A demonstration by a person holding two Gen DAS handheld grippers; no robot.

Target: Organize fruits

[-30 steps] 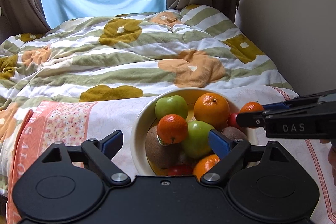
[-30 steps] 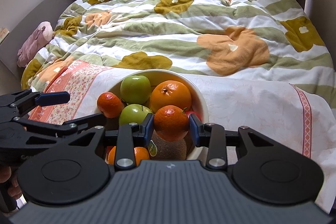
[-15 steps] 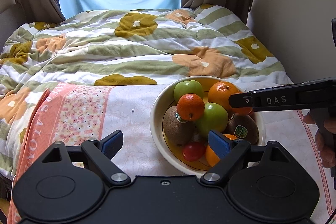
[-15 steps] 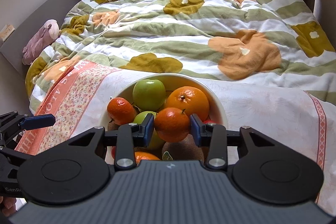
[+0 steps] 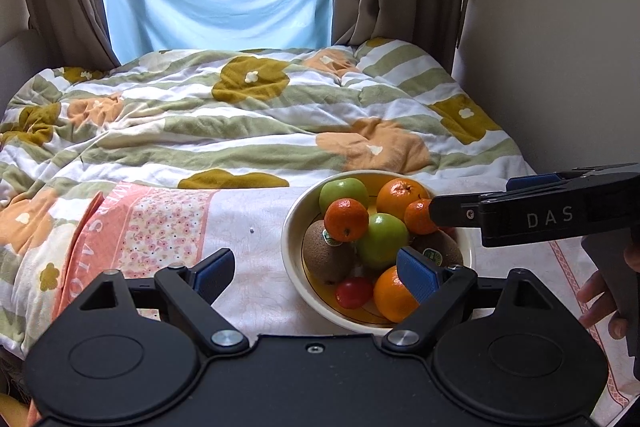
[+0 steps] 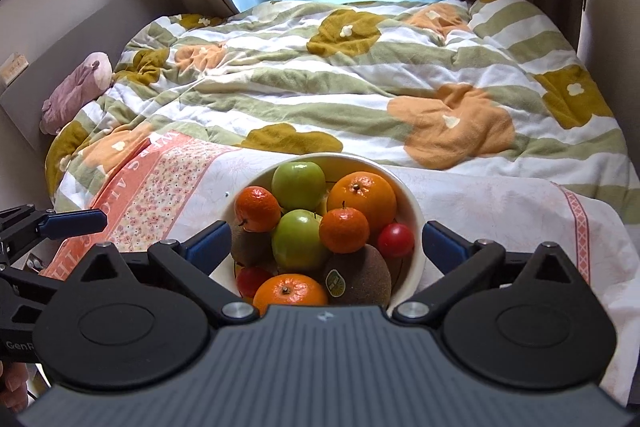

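My right tongs (image 6: 326, 243) have just been opening; the jaws now stand wide apart with nothing pressed between them, the mandarin (image 6: 344, 230) lying free in the bowl (image 6: 414, 217) at twelve o'clock from them. Around it sit two green apples (image 6: 298, 181), an orange (image 6: 362, 193), another mandarin (image 6: 257, 207), red tomatoes (image 6: 395, 239) and a kiwi (image 6: 362, 275) with a green sticker I cannot read. My left tongs (image 5: 316, 273) gape too, empty, the bowl at one o'clock. From the left view my right tongs' side reads "DAS" (image 5: 549, 219). At nine o'clock of the bowl, the pink cloth (image 5: 136, 227) shows letters "SALO". A flowered duvet (image 5: 256, 115) lies beyond.
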